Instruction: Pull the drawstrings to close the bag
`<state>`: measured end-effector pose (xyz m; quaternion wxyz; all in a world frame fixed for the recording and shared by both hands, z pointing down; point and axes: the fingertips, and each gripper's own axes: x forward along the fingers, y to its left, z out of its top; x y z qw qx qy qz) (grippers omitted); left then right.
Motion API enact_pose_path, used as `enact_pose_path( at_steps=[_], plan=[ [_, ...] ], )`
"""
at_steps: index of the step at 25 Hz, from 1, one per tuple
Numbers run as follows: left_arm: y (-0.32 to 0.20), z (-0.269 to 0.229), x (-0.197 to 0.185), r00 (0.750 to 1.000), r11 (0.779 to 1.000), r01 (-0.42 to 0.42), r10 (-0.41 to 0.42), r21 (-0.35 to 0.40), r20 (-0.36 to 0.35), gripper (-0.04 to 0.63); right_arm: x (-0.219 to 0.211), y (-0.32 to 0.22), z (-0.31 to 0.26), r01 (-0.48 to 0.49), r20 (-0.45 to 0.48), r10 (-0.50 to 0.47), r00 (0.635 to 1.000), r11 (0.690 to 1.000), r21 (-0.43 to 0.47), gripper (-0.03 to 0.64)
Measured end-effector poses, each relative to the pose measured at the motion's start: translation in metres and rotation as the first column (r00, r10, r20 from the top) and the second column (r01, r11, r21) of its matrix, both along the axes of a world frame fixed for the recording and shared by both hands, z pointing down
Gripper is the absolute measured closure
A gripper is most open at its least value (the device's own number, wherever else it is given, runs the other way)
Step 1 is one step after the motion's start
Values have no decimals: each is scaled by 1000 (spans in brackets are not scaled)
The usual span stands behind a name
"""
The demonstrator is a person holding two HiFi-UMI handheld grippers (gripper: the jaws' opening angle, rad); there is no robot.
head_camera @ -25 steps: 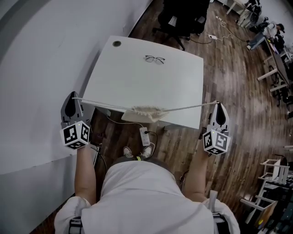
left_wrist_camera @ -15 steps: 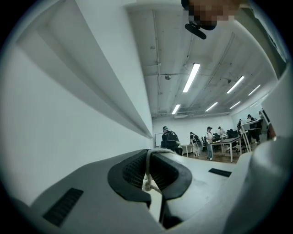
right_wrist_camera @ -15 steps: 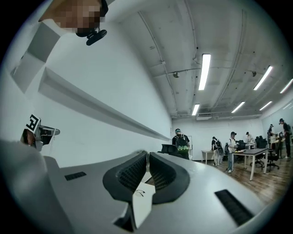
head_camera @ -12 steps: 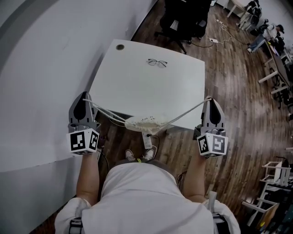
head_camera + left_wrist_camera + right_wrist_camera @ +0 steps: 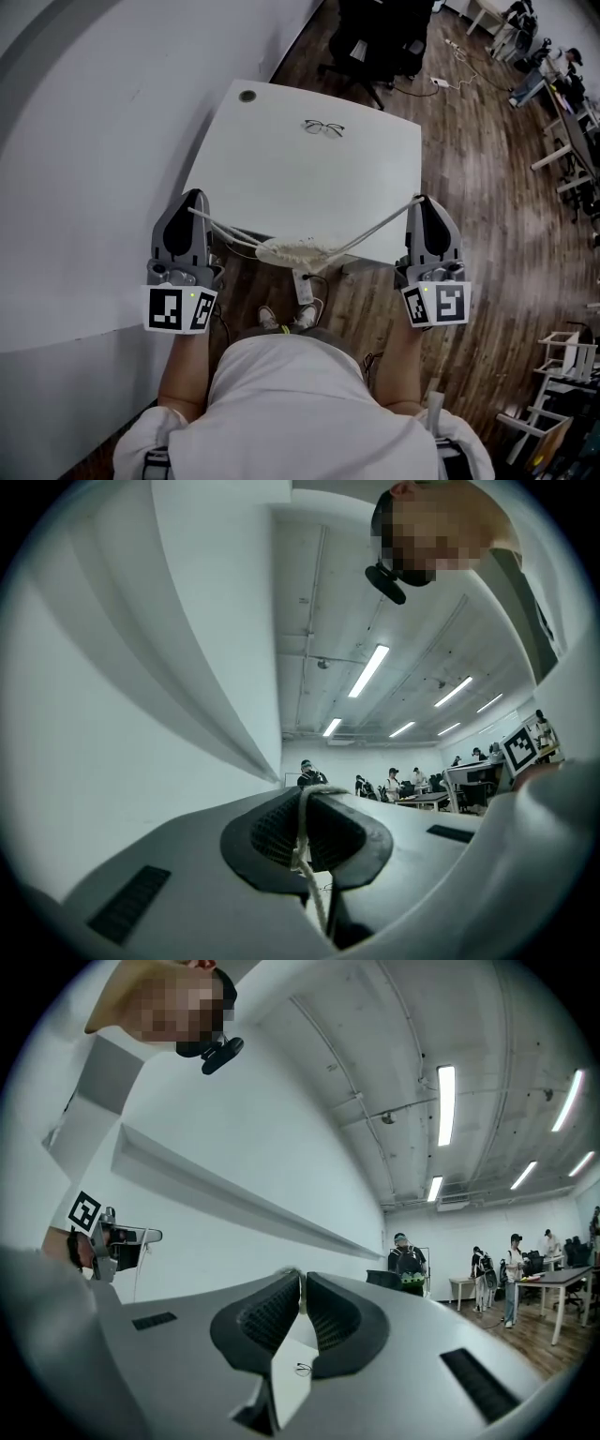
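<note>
Nearest to me, the left claw (image 5: 194,201) was shut tight on the left drawstring (image 5: 306,847). In the left gripper view the thin twisted cord ran up between the ribbed pads and looped over their tips. The right claw (image 5: 419,202) was likewise closed, with the right drawstring (image 5: 375,228) pinched between its pads.

Both cords sloped down and inward from the claws to the bag (image 5: 298,250). It hung between them as a small, pale, bunched bundle at the near edge of the bench (image 5: 281,169). I could not tell whether it brushed that edge. Its mouth looked gathered, so I judged the closing to be nearly or fully done.

I took the bag to be light, soft cloth that would give no real resistance. The cords were the right places to hold, well out from the fabric. Being thin and smooth, they could slide through the pads under a hard tug.

Farther off, a pair of glasses (image 5: 323,127) lay on the bench, and beyond it stood a black chair (image 5: 375,37).
</note>
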<state>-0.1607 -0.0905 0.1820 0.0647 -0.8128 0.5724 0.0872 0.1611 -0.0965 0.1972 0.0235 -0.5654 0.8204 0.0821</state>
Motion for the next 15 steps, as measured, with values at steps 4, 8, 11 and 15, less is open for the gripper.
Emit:
enact_pose_path(
  at_steps=[4, 8, 11, 15],
  plan=[
    [4, -11, 9, 1000, 1000, -18, 18, 16, -1, 578, -4, 0, -4, 19, -16, -19, 1000, 1000, -4, 571],
    [5, -20, 20, 999, 999, -37, 38, 33, -16, 578, -9, -10, -15, 46, -19, -45, 999, 999, 14, 571],
    [7, -19, 27, 998, 998, -49, 50, 37, -27, 578, -13, -13, -21, 69, -21, -68, 997, 997, 36, 571],
    [9, -24, 31, 998, 998, -49, 50, 37, -33, 578, -9, -13, -33, 84, -20, -83, 996, 995, 49, 571]
  ],
)
